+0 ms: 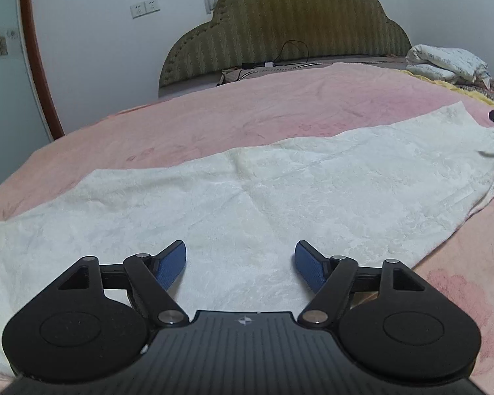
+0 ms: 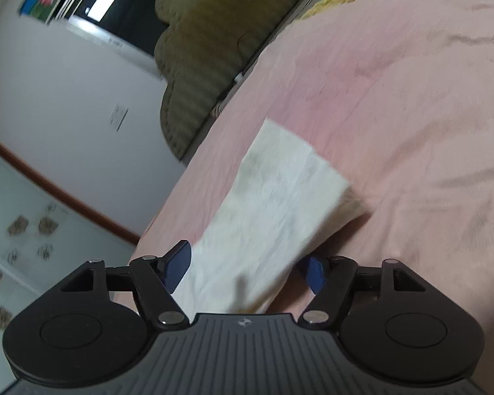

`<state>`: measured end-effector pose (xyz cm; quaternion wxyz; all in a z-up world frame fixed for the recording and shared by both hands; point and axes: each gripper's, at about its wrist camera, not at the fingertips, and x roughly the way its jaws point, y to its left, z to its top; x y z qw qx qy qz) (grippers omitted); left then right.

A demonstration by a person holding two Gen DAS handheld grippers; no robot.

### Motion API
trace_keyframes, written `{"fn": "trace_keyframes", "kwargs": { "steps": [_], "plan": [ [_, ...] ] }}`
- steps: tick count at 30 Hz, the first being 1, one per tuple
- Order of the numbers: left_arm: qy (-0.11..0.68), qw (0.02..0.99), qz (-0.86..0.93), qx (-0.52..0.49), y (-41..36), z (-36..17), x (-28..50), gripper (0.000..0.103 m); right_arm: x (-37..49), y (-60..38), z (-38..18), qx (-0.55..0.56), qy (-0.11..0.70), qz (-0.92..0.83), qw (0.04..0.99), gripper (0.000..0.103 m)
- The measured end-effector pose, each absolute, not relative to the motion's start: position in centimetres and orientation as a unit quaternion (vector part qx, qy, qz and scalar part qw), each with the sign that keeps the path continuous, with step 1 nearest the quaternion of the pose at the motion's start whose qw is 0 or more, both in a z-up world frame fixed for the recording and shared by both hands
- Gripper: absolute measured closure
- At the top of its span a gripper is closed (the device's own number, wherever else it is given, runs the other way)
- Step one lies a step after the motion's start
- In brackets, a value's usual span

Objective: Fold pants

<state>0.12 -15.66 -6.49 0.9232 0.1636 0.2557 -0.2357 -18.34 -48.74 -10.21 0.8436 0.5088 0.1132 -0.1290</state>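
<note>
Pink bed [image 1: 214, 125] carries white pants [image 1: 247, 197], lying flat as long band across near side. Thin, limp, light cloth; best pinched at end edges. Left gripper [image 1: 240, 263] apart above cloth, empty. Right gripper [image 2: 243, 271] apart, pants between unpressed.

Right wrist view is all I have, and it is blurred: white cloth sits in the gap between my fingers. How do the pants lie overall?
Observer: In the left wrist view the pants lie spread flat as one long strip across the pink bedspread.
Operator: Is the left gripper holding any of it?
Observer: No. The left gripper is open over the cloth, with nothing between its fingers.
Operator: Any wrinkles I should know about?
Observer: A low ridge crosses the strip near its middle. The rest looks fairly smooth.
</note>
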Motion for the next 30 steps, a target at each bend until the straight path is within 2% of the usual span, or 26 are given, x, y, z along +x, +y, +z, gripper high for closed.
{"fn": "trace_keyframes", "kwargs": {
  "steps": [3,4,5,8,11,17,22,26,30],
  "plan": [
    [0.271,0.924,-0.232,0.142,-15.5,-6.3,1.1,0.016,-18.0,-49.3,-10.8,0.512,0.106,-0.171,0.835,0.064],
    [0.275,0.924,-0.231,0.135,-15.3,-6.4,1.3,0.015,-18.0,-49.4,-11.2,0.515,0.106,-0.185,0.830,0.077],
    [0.279,0.923,-0.230,0.128,-15.1,-6.2,1.4,0.013,-18.1,-49.5,-11.6,0.520,0.104,-0.193,0.826,0.084],
    [0.285,0.923,-0.233,0.114,-15.0,-5.8,2.0,0.014,-18.1,-49.3,-11.5,0.515,0.100,-0.206,0.826,0.085],
    [0.291,0.923,-0.237,0.080,-14.5,-5.3,2.6,0.014,-16.6,-48.0,-9.5,0.455,0.117,-0.216,0.856,0.086],
    [0.345,0.899,-0.252,-0.101,-12.0,-4.0,5.8,0.014,-10.0,-40.4,-3.2,0.207,0.165,-0.196,0.944,0.086],
    [0.400,0.828,-0.319,-0.232,-13.4,-4.1,8.7,0.014,-5.3,-32.0,-2.9,0.052,0.204,-0.127,0.969,0.086],
    [0.460,0.756,-0.358,-0.297,-16.4,-5.9,10.5,0.013,-4.6,-28.5,-3.9,0.008,0.217,-0.101,0.971,0.086],
    [0.482,0.718,-0.361,-0.348,-18.5,-7.1,11.9,0.006,-5.2,-27.8,-3.8,0.004,0.210,-0.091,0.974,0.086]
  ]
}}
